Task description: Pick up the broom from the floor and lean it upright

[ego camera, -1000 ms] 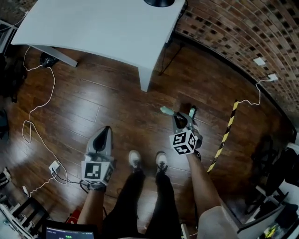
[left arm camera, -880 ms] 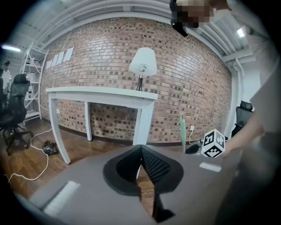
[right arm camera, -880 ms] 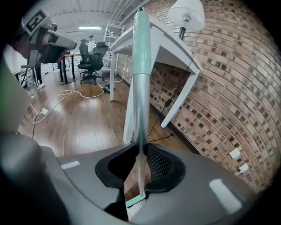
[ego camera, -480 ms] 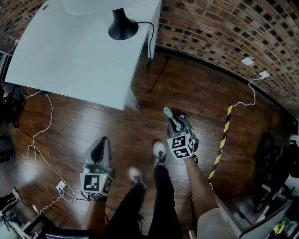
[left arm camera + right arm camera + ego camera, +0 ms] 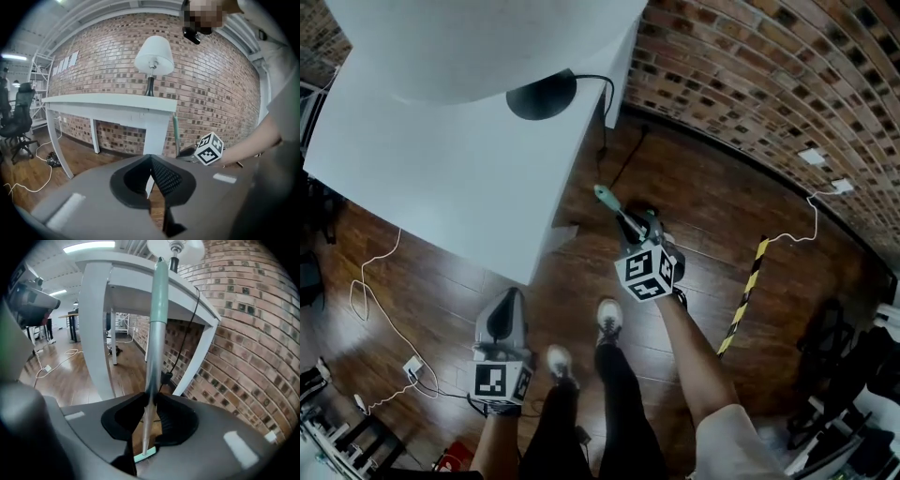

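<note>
**The broom is standing in your right gripper; leaning it is what's left**

Your right gripper is pinching the broom by its handle, both pads pressing on the metal part of the shaft. The handle is running almost straight up past the jaws, with its pale green end rising above them. The head is hanging below them, at the bottom of the right gripper view, and I can't tell whether it is touching the floor. Just ahead of the gripper and to its left, the white table is standing. The brick wall is curving close on its right. So the pickup is looking done, and the broom is already upright. It isn't resting against anything yet, so you're bearing all of it. Your left gripper is hanging apart from the broom, jaws pressed together on nothing.
</note>
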